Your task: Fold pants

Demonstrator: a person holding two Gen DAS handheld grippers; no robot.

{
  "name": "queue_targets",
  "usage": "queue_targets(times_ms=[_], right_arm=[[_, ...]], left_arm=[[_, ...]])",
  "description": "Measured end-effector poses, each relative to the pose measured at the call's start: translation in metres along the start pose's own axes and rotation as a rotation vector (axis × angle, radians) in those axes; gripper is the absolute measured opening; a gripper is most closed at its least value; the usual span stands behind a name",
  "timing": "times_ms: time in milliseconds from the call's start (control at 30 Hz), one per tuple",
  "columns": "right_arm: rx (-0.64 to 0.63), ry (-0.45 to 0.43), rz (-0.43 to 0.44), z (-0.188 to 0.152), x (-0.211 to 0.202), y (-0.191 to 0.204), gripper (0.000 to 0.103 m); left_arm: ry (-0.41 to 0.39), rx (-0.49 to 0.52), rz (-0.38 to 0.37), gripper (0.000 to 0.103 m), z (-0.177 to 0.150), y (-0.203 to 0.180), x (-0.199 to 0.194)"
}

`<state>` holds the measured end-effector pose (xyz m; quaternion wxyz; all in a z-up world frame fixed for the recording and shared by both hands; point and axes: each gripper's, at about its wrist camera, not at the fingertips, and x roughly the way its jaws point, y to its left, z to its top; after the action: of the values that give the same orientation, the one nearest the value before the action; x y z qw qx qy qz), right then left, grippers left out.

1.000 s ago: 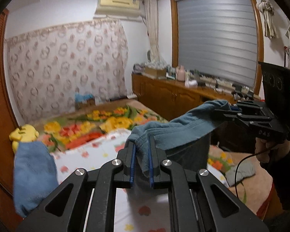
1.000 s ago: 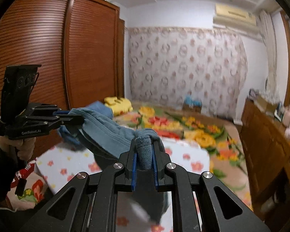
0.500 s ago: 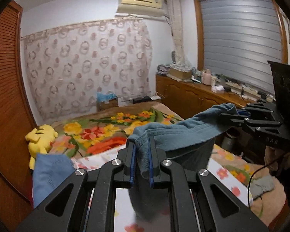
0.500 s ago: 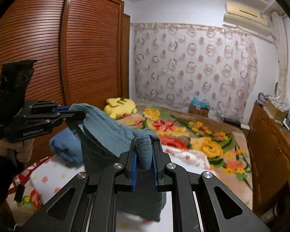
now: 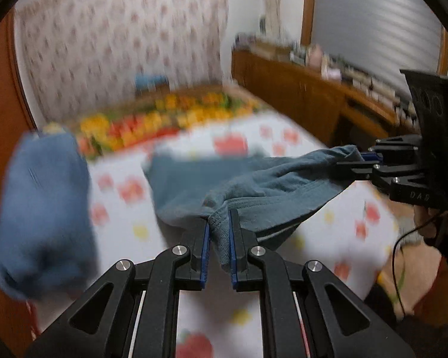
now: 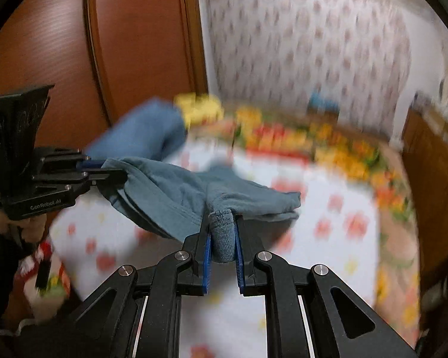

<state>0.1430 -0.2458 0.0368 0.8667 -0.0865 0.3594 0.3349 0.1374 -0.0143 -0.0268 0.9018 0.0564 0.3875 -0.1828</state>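
Grey-blue pants (image 5: 268,188) stretch between my two grippers low over the bed. My left gripper (image 5: 219,223) is shut on one bunched ribbed edge of the pants. In the left wrist view my right gripper (image 5: 370,161) pinches the other end at the right. The right wrist view shows the pants (image 6: 170,191) spread across the sheet, with my right gripper (image 6: 222,223) shut on a ribbed edge. My left gripper (image 6: 95,168) holds the far end at the left there. The far part of the pants seems to lie on the sheet.
The bed has a white flowered sheet (image 5: 283,137) and a bright floral quilt (image 6: 328,146) behind it. A folded blue garment (image 5: 41,208) and a yellow plush toy (image 6: 200,107) lie at the left. A wooden wardrobe (image 6: 104,44) and a sideboard (image 5: 298,89) flank the bed.
Both grippers have dropped from held-up height toward the bed and tilted downward. The pants, hanging in the air before, now lie stretched low over the sheet.
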Motion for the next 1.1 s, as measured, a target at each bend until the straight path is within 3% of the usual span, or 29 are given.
queue_targets(times_ms=[167, 667, 733, 833, 867, 933, 1000, 1100], right_arm=[[0.022, 0.094, 0.028, -0.047, 0.022, 0.005, 0.013], [0.074, 0.06, 0.038, -0.076, 0.023, 0.002, 0.013], [0.063, 0.067, 0.006, -0.078, 0.024, 0.004, 0.021], [0.065, 0.058, -0.018, -0.08, 0.016, 0.003, 0.022], [0.065, 0.051, -0.029, -0.08, 0.013, 0.002, 0.022], [0.069, 0.038, -0.042, -0.081, 0.005, -0.001, 0.022], [0.074, 0.032, -0.056, -0.082, 0.0, -0.005, 0.022], [0.077, 0.017, -0.07, -0.084, -0.006, -0.008, 0.022]], left_arm=[[0.054, -0.032, -0.031, 0.012, -0.047, -0.012, 0.012], [0.067, -0.088, -0.044, 0.013, -0.075, -0.019, 0.002], [0.076, -0.087, -0.04, 0.016, -0.078, -0.02, 0.003], [0.069, -0.085, -0.018, 0.032, -0.08, -0.018, -0.002], [0.058, -0.083, -0.003, 0.042, -0.08, -0.016, -0.005], [0.031, -0.081, 0.018, 0.051, -0.08, -0.013, -0.011], [0.019, -0.084, 0.034, 0.067, -0.079, -0.008, -0.014], [-0.004, -0.092, 0.044, 0.074, -0.075, -0.001, -0.015]])
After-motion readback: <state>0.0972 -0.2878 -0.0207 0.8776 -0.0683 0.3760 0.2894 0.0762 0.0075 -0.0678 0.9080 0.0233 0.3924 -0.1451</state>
